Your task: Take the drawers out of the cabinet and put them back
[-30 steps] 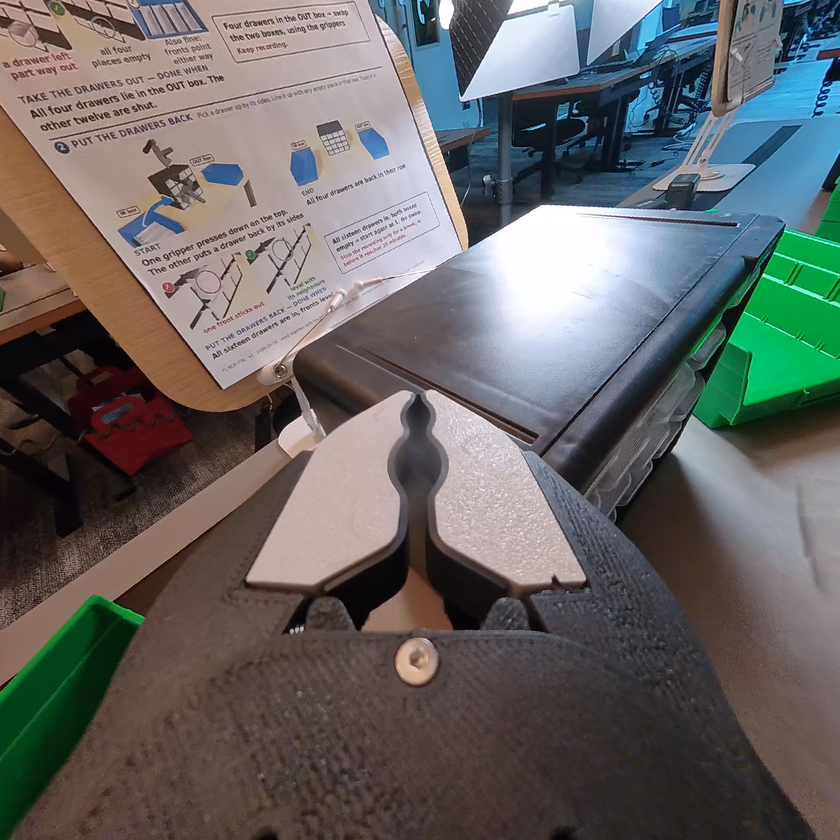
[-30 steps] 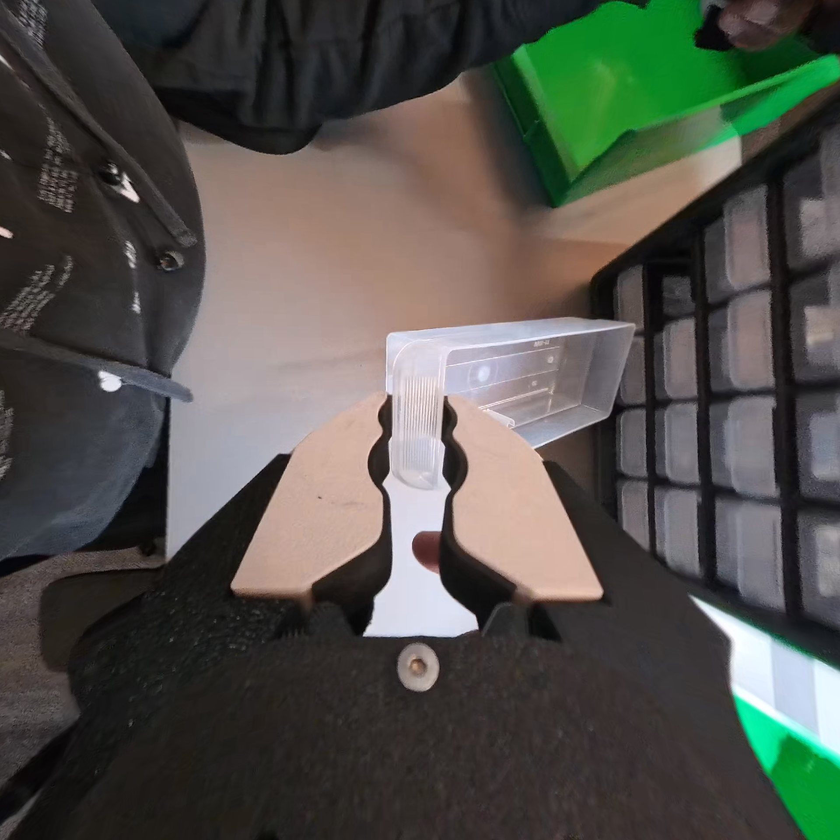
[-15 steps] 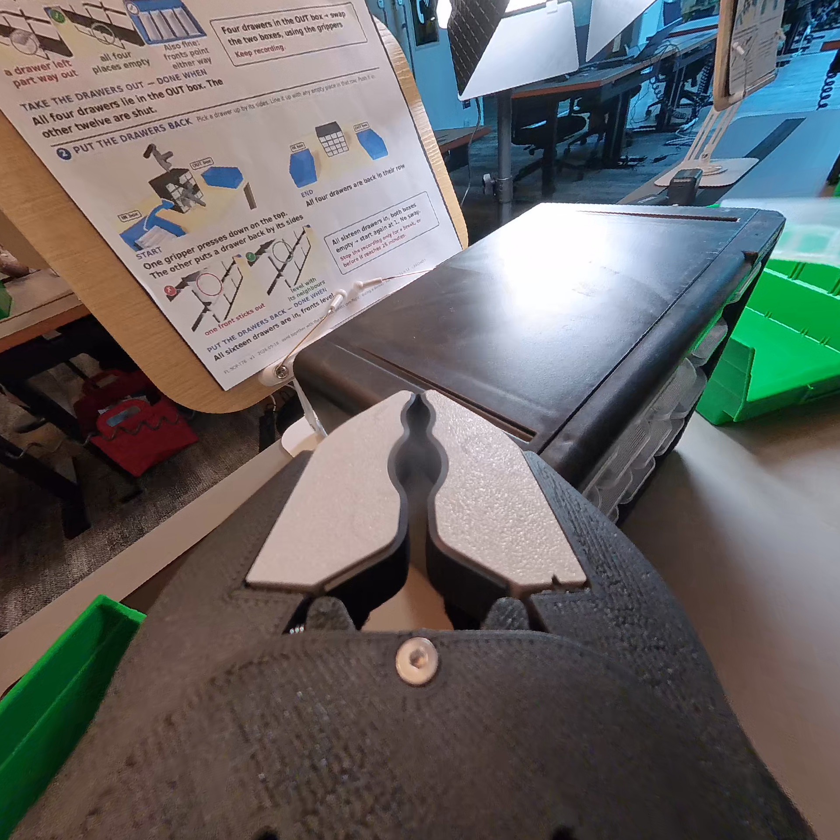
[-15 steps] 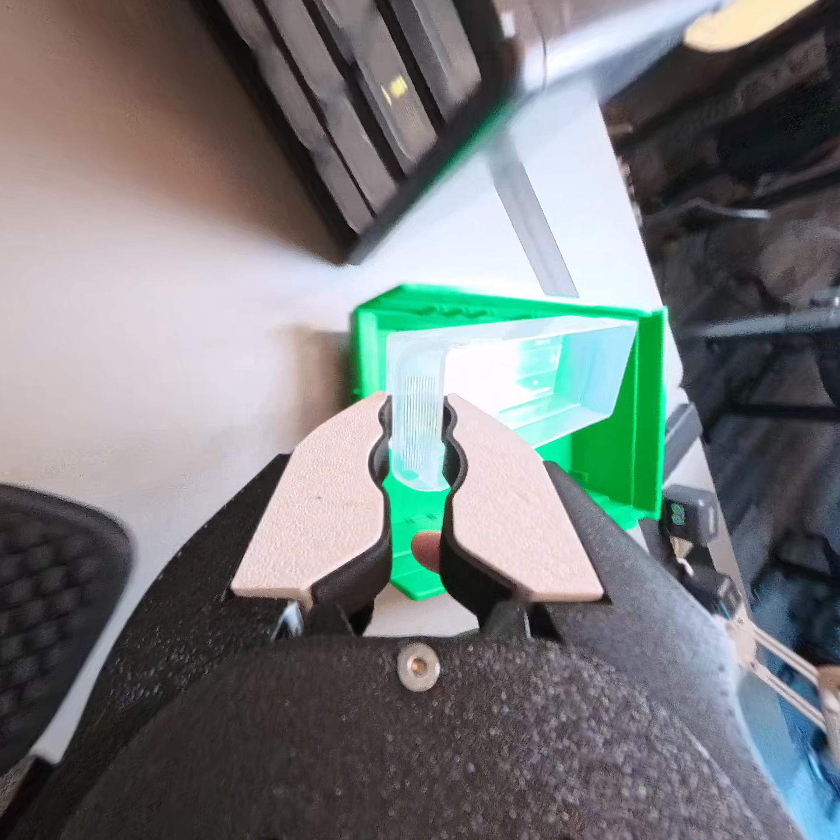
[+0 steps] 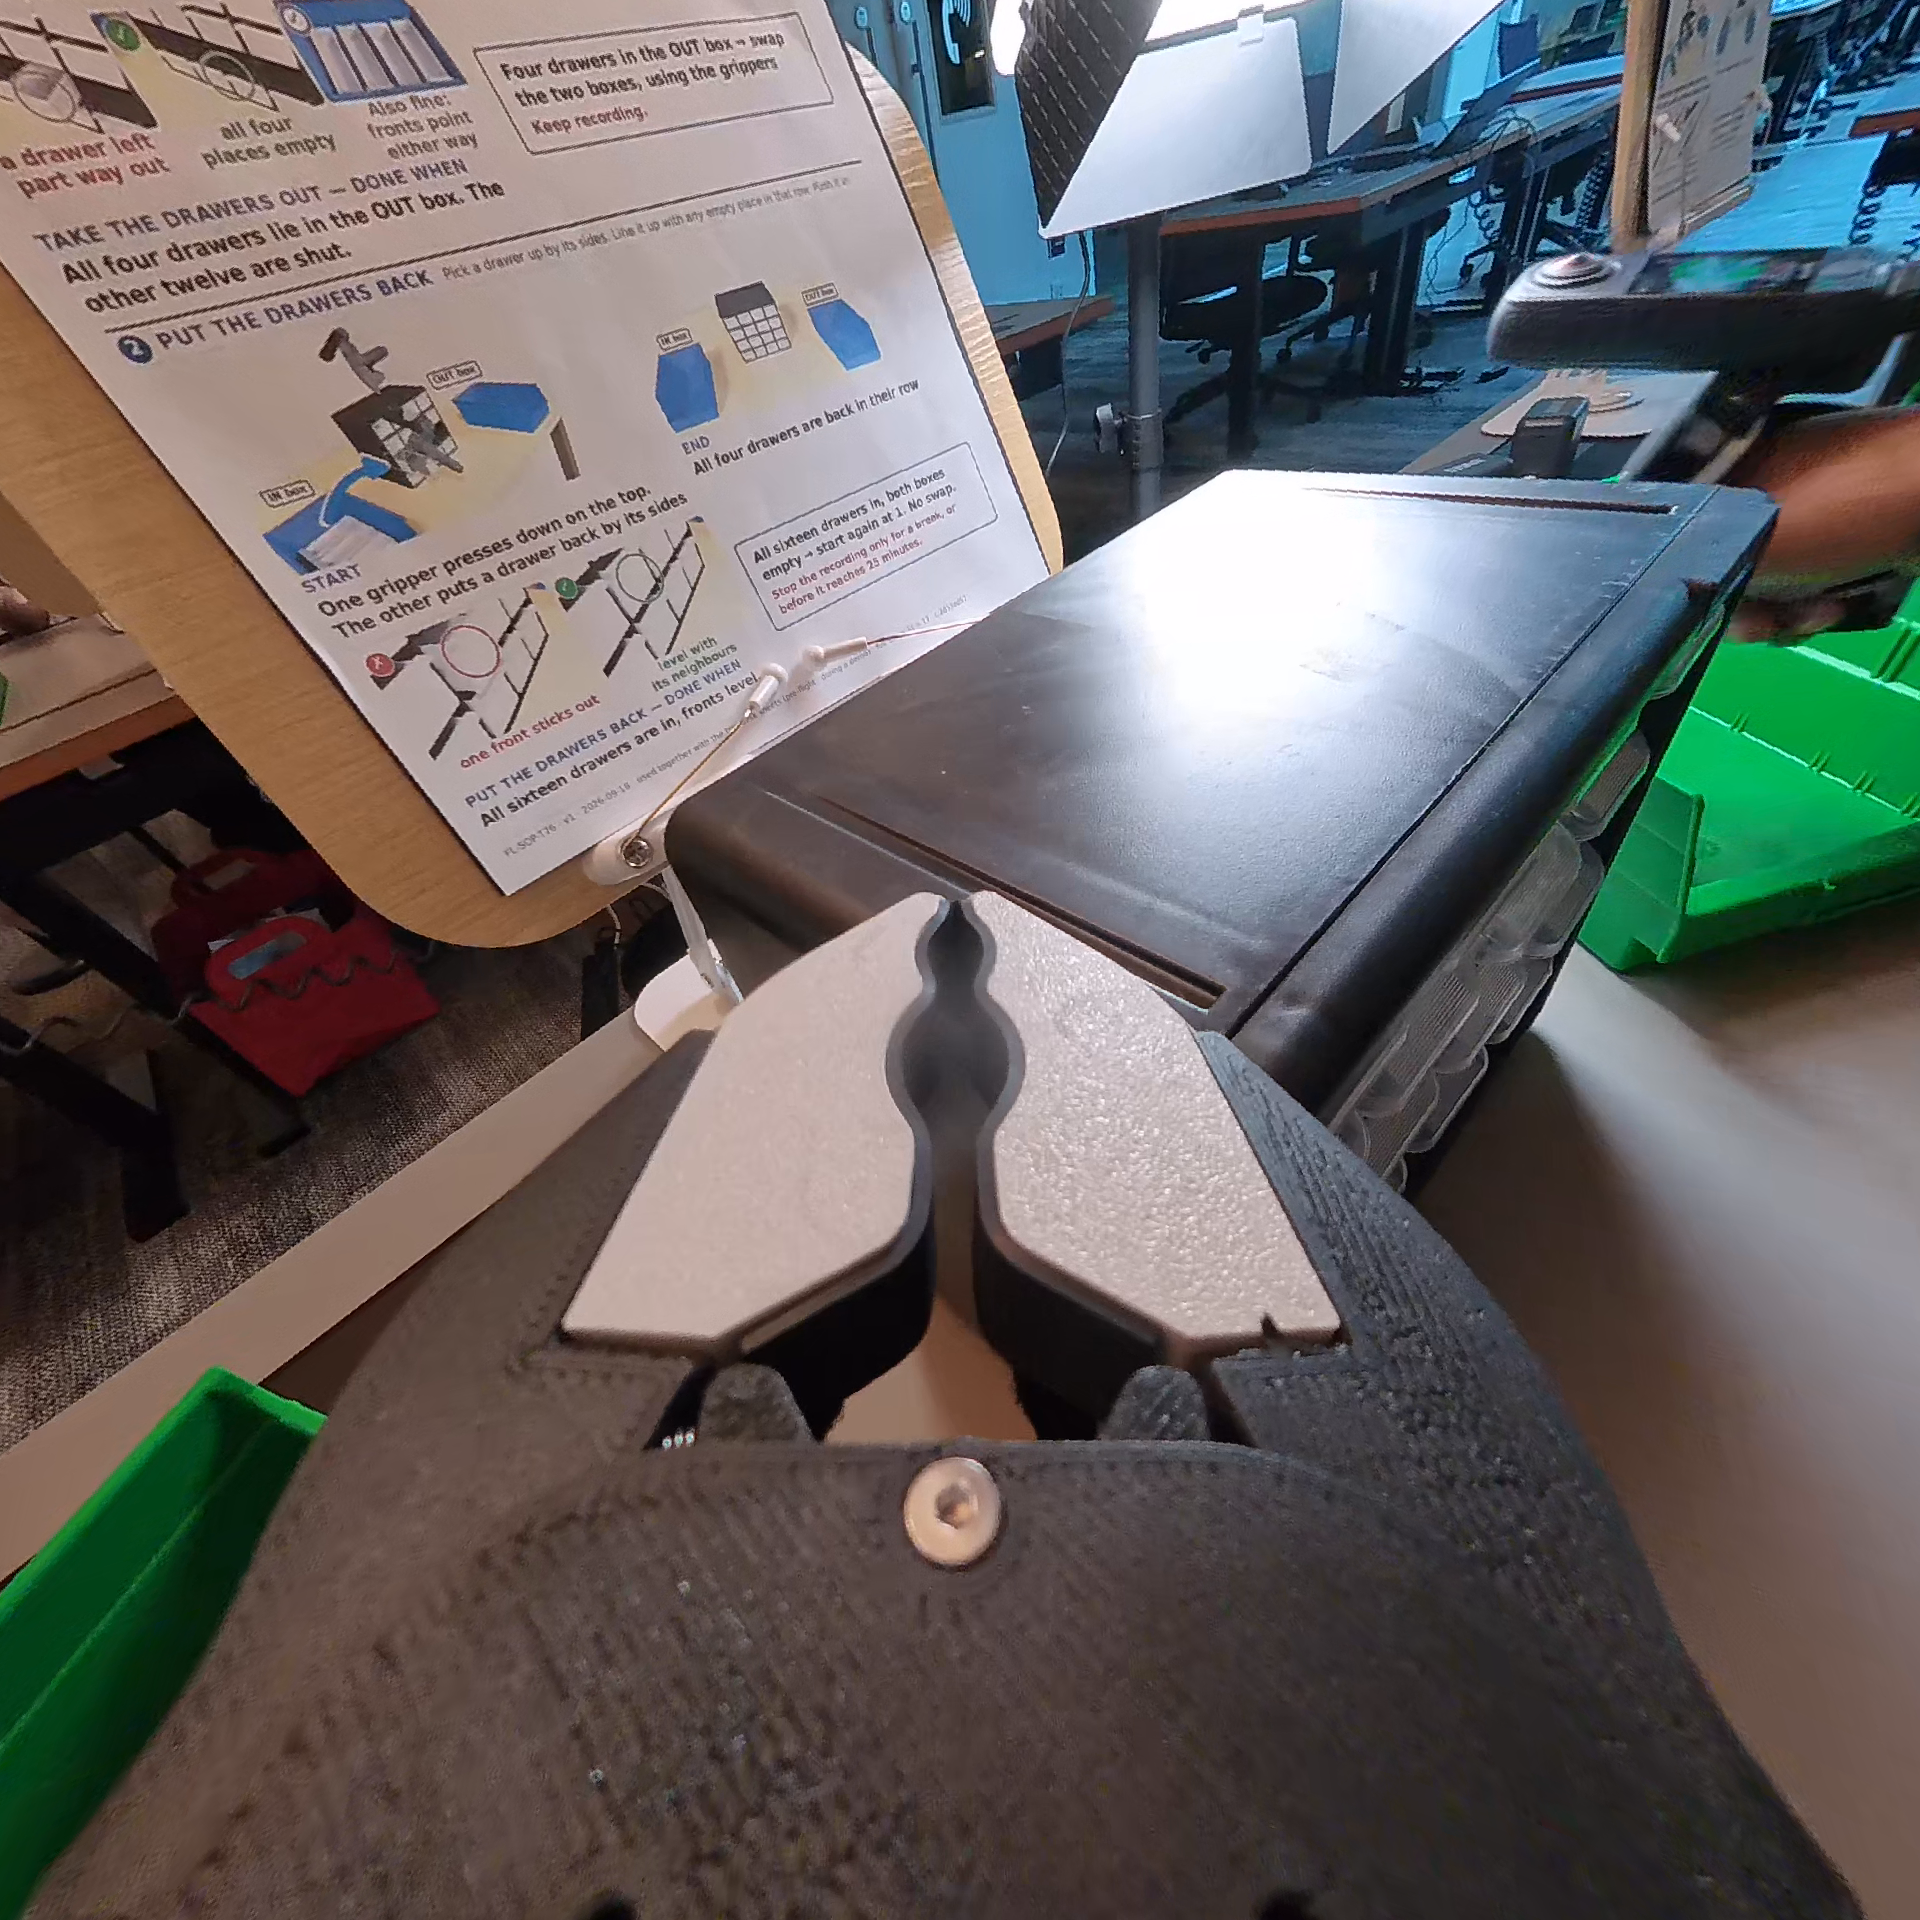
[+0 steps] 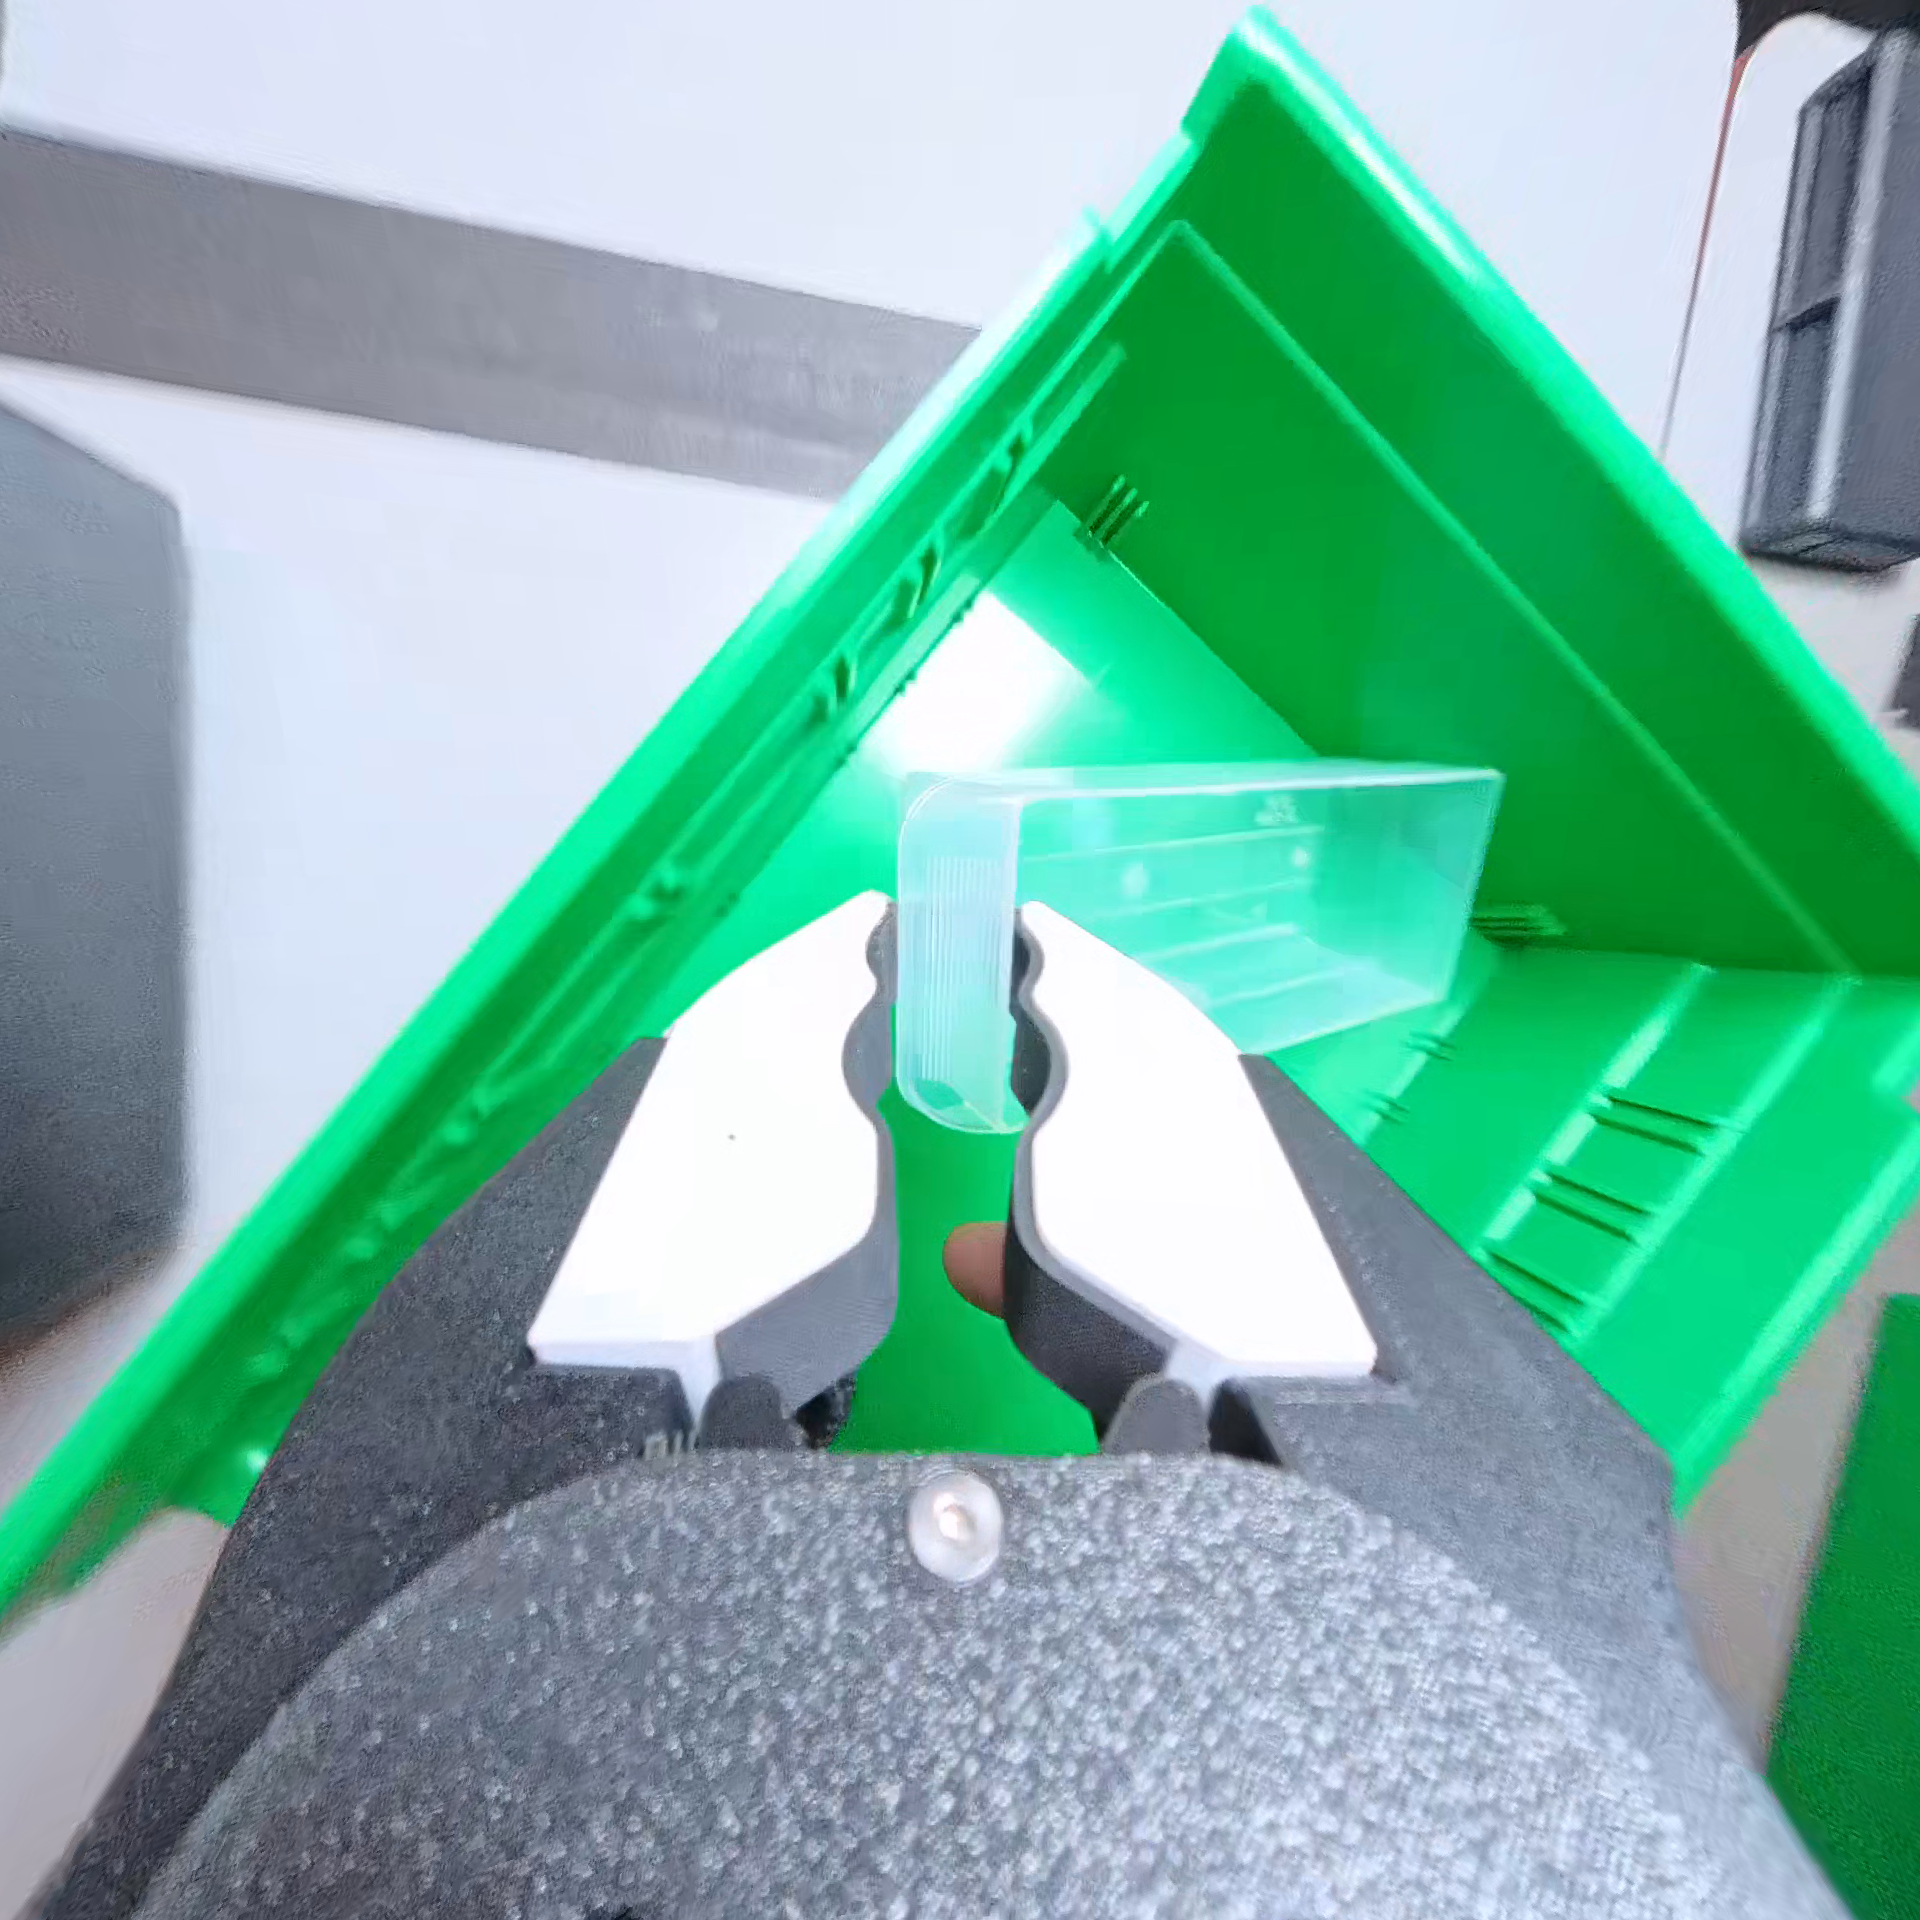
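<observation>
The black drawer cabinet [image 5: 1299, 707] stands on the table, seen from its top, with clear drawer fronts [image 5: 1496, 956] along its right face. My left gripper [image 5: 956, 920] is shut and empty, its tips at the cabinet's near top corner. My right gripper [image 6: 951, 914] is shut on the front tab of a clear plastic drawer [image 6: 1195, 904] and holds it inside the open green bin [image 6: 1351, 582], above the bin's floor. The right hand and its device show blurred at the far right of the left wrist view [image 5: 1766, 312], over that green bin [image 5: 1787, 790].
An instruction sheet on a wooden board [image 5: 499, 416] stands behind the cabinet on the left. A second green bin's corner [image 5: 114, 1558] sits at the near left. The table edge [image 5: 312, 1288] runs along the left; desks and chairs fill the room beyond.
My right gripper carried the clear drawer from the cabinet front over to the green bin and now holds it inside. My left gripper has stayed shut at the cabinet's top corner.
</observation>
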A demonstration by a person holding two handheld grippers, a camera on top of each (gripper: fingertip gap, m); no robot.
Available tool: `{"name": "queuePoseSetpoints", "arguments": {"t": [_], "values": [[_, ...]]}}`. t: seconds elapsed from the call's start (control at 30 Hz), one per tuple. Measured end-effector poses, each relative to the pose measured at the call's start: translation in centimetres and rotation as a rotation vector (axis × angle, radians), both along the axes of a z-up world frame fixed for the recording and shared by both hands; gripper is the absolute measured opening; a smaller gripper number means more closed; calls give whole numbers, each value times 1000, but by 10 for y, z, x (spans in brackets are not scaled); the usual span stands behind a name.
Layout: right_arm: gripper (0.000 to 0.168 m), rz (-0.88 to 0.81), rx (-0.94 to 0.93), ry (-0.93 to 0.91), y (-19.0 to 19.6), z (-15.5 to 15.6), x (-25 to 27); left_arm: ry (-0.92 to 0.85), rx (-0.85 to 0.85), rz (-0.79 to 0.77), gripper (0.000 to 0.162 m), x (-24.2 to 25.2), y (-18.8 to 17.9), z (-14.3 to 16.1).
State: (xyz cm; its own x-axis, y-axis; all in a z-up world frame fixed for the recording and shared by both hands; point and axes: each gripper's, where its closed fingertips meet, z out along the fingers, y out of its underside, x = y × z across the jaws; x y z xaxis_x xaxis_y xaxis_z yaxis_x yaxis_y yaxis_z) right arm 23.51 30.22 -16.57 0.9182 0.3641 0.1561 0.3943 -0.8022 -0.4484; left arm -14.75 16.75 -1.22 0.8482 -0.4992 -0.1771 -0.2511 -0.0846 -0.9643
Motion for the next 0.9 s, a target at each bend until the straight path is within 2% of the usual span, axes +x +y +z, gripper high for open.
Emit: {"name": "queuePoseSetpoints", "arguments": {"t": [0.3,0.47,0.63,0.7,0.77,0.83,0.9], "values": [[19,-240,22,187,51,-17,0,8,7,-5,0,0,0,0],[32,-351,34,311,63,-22,7,-3,6,-14,0,0,0,0],[31,-400,92,484,71,-17,11,0,8,-14,0,0,0,0],[31,-383,151,521,72,-8,12,-1,8,-15,0,0,0,0],[29,-312,220,456,69,1,17,-1,9,-15,0,0,0,0],[29,-188,264,357,63,8,17,0,9,-14,0,0,0,0],[30,8,257,263,51,9,8,0,10,-15,0,0,0,0]]}}
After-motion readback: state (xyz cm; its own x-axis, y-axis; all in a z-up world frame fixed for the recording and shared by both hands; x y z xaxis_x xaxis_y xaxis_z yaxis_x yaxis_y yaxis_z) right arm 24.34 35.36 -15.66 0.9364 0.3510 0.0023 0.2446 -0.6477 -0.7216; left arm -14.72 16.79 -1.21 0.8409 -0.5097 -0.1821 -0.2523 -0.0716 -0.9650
